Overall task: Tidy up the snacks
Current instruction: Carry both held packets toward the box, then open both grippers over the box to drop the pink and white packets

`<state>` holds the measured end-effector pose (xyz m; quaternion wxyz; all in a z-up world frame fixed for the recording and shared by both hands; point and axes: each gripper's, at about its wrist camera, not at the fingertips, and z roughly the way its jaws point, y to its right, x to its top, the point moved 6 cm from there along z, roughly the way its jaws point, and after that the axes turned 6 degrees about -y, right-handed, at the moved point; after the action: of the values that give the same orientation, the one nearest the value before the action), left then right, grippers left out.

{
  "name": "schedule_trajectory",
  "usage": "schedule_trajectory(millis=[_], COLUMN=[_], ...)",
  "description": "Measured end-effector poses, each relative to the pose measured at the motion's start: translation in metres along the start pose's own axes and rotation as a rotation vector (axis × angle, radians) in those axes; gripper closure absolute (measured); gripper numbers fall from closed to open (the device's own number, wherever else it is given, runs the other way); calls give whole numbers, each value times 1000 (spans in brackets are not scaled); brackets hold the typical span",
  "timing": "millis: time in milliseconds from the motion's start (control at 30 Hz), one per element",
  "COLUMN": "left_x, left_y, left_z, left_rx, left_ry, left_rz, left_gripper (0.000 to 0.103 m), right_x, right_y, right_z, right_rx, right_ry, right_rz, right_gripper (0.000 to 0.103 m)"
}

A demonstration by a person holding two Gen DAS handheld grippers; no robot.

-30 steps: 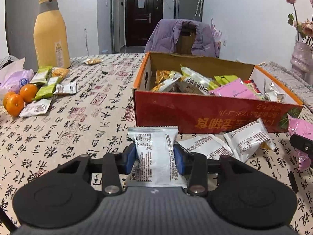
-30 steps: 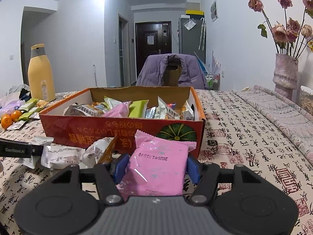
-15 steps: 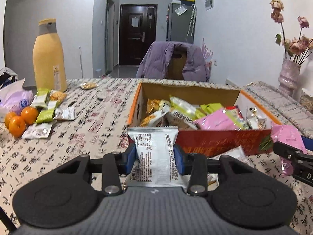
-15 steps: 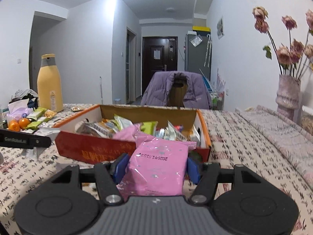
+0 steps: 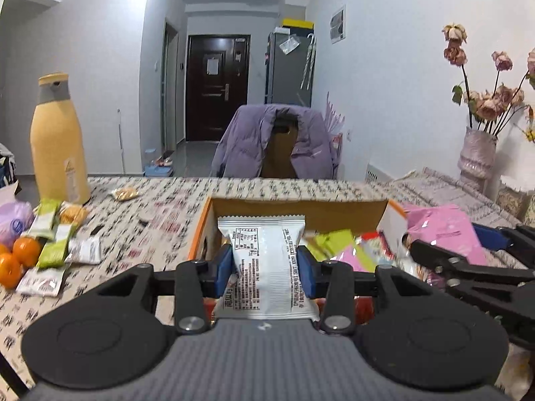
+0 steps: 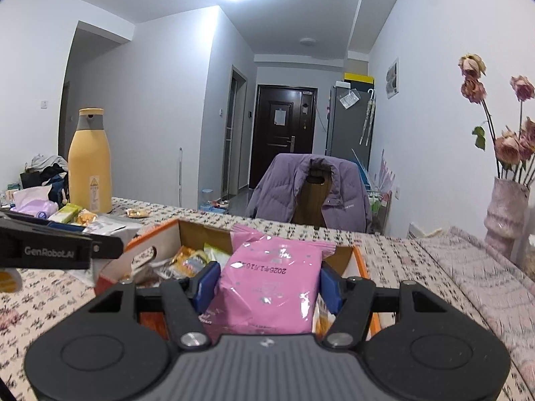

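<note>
Left gripper [image 5: 264,269] clamps white packet [image 5: 264,267]; right gripper [image 6: 267,289] clamps pink packet [image 6: 267,287]. Box [image 5: 301,207] lies directly ahead, below both.

Two oranges [image 5: 18,257], one yellow bottle [image 5: 58,140], one open snack box [image 5: 294,205], one vase [image 5: 476,157].

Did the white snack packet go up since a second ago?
Yes. The white packet, clamped in the left gripper, rose: earlier it sat below the orange box's front wall, now it is level with the box opening.
</note>
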<state>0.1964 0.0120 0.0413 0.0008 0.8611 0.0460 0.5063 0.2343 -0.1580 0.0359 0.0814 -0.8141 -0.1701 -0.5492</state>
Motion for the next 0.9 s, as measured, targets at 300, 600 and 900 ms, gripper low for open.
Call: schedule_trajectory(millis=[300,600,900], left_x=[30,20,10], left_y=[6,-5,-12], left_z=[37,86,90], left_rx=[-15,26,22], left_ry=[23,-21,-16], left_rz=[-29,-57,-39], left_gripper=[62,62,50], right_x=[24,4,-13], right_y=[9,18,16], right_z=[40,81,90], right_rx=[-18,-13,13], right_ry=[-6,-60,-119], right_rz=[21,79,80], right_gripper=[41,41,39])
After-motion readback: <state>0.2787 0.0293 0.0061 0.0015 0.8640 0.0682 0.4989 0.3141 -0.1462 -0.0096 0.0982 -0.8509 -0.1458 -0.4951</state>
